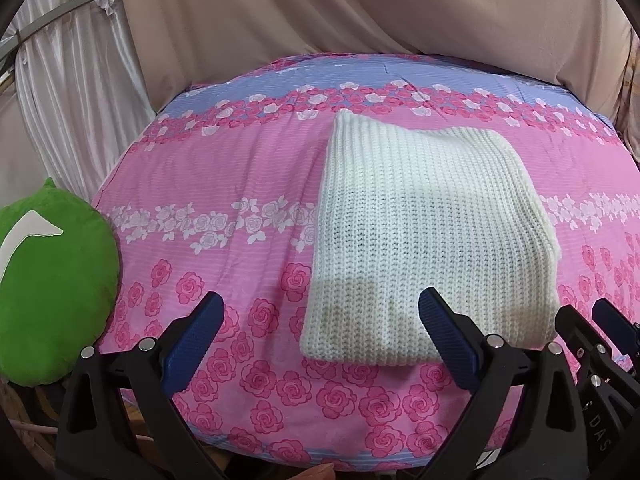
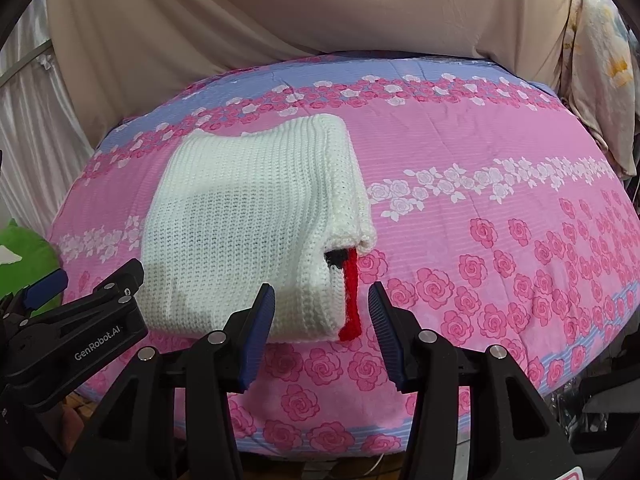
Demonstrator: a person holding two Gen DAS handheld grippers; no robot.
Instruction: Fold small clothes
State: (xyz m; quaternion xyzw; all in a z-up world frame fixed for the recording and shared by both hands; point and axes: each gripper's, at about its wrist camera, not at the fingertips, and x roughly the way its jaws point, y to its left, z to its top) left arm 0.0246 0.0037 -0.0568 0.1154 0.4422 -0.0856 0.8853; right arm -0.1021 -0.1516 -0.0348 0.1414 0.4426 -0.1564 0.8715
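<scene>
A white knitted garment [image 1: 424, 232] lies folded into a rough rectangle on the pink rose-print cloth [image 1: 224, 184]. It also shows in the right wrist view [image 2: 248, 224], with a red and black trim [image 2: 351, 292] sticking out at its near right corner. My left gripper [image 1: 320, 304] is open and empty, just in front of the garment's near left corner. My right gripper [image 2: 322, 296] is open and empty, its fingers astride the garment's near right corner without touching it. The left gripper also shows at the left edge of the right wrist view [image 2: 72, 312].
A green plush cushion [image 1: 48, 280] sits off the left side of the surface. Beige drapes [image 1: 360, 8] hang behind the surface, and white curtains [image 1: 68, 92] hang at the left. The pink cloth [image 2: 500, 216] stretches bare to the right of the garment.
</scene>
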